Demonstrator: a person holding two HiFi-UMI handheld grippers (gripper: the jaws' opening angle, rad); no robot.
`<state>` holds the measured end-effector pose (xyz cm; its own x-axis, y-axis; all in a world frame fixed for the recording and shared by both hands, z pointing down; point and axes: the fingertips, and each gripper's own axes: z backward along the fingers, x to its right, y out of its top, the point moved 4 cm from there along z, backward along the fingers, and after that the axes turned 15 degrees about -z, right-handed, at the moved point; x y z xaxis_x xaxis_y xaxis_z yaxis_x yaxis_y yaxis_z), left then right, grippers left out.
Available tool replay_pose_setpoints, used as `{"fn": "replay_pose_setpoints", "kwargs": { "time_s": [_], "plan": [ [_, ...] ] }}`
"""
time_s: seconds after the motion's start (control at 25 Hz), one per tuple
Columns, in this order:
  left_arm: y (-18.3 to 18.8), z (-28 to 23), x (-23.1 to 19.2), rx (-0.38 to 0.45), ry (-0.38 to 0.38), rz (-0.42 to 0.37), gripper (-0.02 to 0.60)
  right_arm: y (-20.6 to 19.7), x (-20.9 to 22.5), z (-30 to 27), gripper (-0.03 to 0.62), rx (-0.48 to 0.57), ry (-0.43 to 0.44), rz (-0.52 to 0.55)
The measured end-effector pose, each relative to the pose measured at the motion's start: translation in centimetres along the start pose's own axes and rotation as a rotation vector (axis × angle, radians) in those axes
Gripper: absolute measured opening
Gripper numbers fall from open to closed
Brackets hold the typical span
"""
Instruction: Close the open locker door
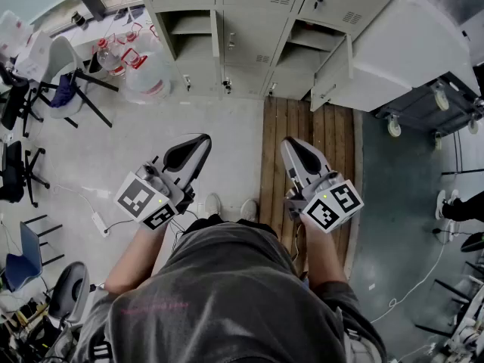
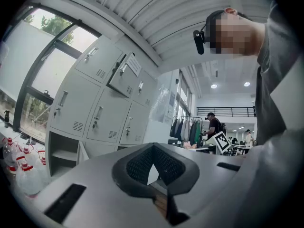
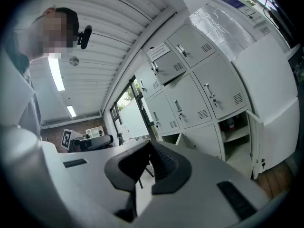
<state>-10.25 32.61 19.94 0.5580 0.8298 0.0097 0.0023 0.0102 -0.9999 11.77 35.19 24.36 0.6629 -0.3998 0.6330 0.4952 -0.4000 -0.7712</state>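
The left gripper [image 1: 190,152] had its jaws pressed together at the tips, with nothing between them. The right gripper [image 1: 303,155] was the same: pads met, empty. The two were held low in front of the person, side by side but apart, noses pointing toward the bank of grey lockers [image 1: 249,29] and touching nothing. The left one hung over pale concrete floor [image 1: 151,127], the right one over a strip of wooden planks [image 1: 302,123].

Three locker doors stood off their frames. Two were in the bottom row: the lower right door [image 1: 333,70], ahead of the right gripper, and the lower left door [image 1: 217,40], ahead of the gap between the grippers. The third, an upper door [image 3: 168,65] bearing a paper sheet, was only ajar. Each lower door stood upright with its long axis vertical. Each was hinged at the right side of its compartment and swung out, so that its free edge pointed into the room toward the person. Each open lower compartment showed one shelf [image 1: 306,40].

One white cabinet on casters [image 1: 423,51] stood just beside the lower right door, on its right. Left of the lockers, a cluster of clear water jugs with red caps [image 1: 140,70] sat on the floor, too crowded together to count.
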Motion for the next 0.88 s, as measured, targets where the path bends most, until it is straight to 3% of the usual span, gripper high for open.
{"fn": "replay_pose_setpoints", "kwargs": {
  "time_s": [0.48, 0.88],
  "plan": [
    [-0.5, -0.8, 0.9, -0.010, 0.018, 0.007, 0.014, 0.8, 1.1, 0.6, 0.023, 0.032, 0.003, -0.040],
    [-0.9, -2.3, 4.1, -0.006, 0.040, 0.006, 0.014, 1.1, 2.3, 3.1, 0.023, 0.003, 0.025, -0.025]
  ]
}}
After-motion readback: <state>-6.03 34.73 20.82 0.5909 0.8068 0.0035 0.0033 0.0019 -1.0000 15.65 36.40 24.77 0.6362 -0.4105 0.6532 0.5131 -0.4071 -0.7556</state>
